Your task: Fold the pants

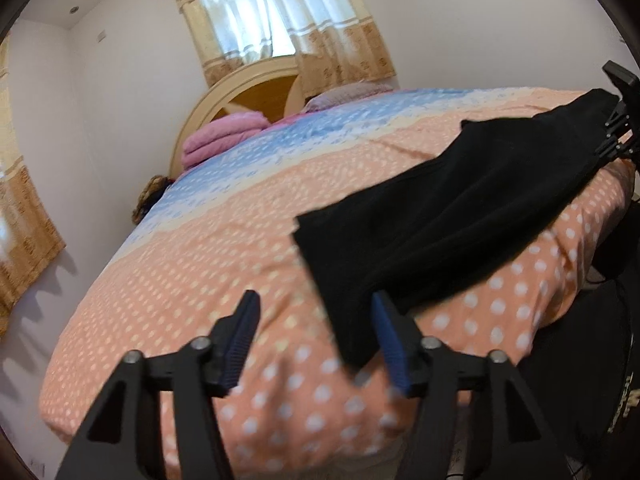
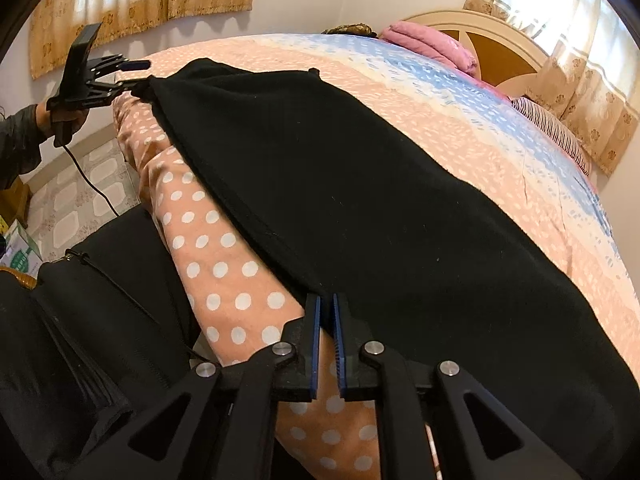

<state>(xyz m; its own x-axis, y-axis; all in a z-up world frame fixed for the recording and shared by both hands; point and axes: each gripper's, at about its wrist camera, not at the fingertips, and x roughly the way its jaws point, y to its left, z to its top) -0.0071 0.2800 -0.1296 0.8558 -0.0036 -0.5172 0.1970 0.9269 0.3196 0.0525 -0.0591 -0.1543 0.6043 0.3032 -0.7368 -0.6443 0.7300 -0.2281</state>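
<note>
Black pants (image 1: 460,208) lie flat in a long folded strip along the near edge of the polka-dot bed cover (image 1: 200,280). My left gripper (image 1: 315,298) is open at one end of them, and the cloth's corner hangs loose beside the right pad. In the right wrist view the same pants (image 2: 360,180) stretch away to that left gripper (image 2: 149,73), held by a hand (image 2: 60,120). My right gripper (image 2: 325,299) sits at the near hem. A narrow slit shows between its pads, with the hem at the tips.
A folded pink blanket (image 1: 220,136) and a striped pillow (image 2: 560,136) lie by the round headboard (image 1: 248,88). The person's dark clothing (image 2: 100,280) stands against the bed's edge. A cable (image 2: 92,184) hangs over the tiled floor (image 2: 72,200). Curtains (image 1: 280,20) cover the windows.
</note>
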